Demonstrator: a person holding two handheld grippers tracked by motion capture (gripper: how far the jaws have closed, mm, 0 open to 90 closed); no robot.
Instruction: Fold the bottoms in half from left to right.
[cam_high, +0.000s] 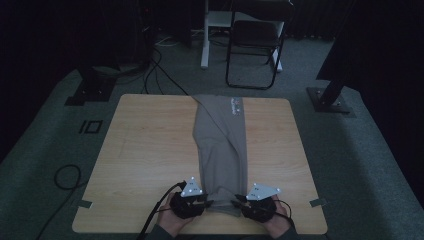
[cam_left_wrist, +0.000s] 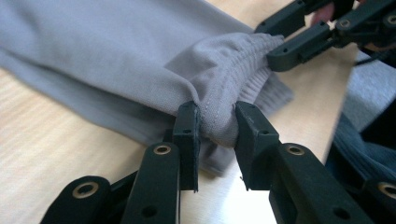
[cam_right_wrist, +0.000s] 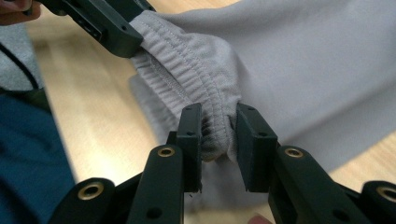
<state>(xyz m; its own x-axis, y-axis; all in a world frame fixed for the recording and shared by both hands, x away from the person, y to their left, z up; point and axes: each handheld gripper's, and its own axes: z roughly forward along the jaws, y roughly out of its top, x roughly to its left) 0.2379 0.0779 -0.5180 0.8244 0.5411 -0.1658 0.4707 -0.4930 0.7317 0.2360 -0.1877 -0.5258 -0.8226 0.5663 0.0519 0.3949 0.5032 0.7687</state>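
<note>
A pair of grey trousers (cam_high: 222, 145) lies folded lengthwise down the middle of the wooden table (cam_high: 150, 150), its elastic waistband (cam_left_wrist: 233, 70) at the near edge. My left gripper (cam_high: 207, 202) pinches the waistband's left end; up close, in the left gripper view, the left gripper (cam_left_wrist: 217, 123) has its pads pressed on bunched fabric. My right gripper (cam_high: 237, 201) pinches the right end, and the right gripper (cam_right_wrist: 218, 128) squeezes the gathered waistband (cam_right_wrist: 187, 70). Each gripper view shows the other gripper farther off, holding the same band: the right gripper (cam_left_wrist: 280, 46) and the left gripper (cam_right_wrist: 116, 32).
Beyond the table stand a black folding chair (cam_high: 255, 40) and a white desk leg (cam_high: 205, 35). Black stand bases sit on the carpet at far left (cam_high: 92, 90) and far right (cam_high: 330, 97). A cable loop (cam_high: 67, 175) lies on the floor at left.
</note>
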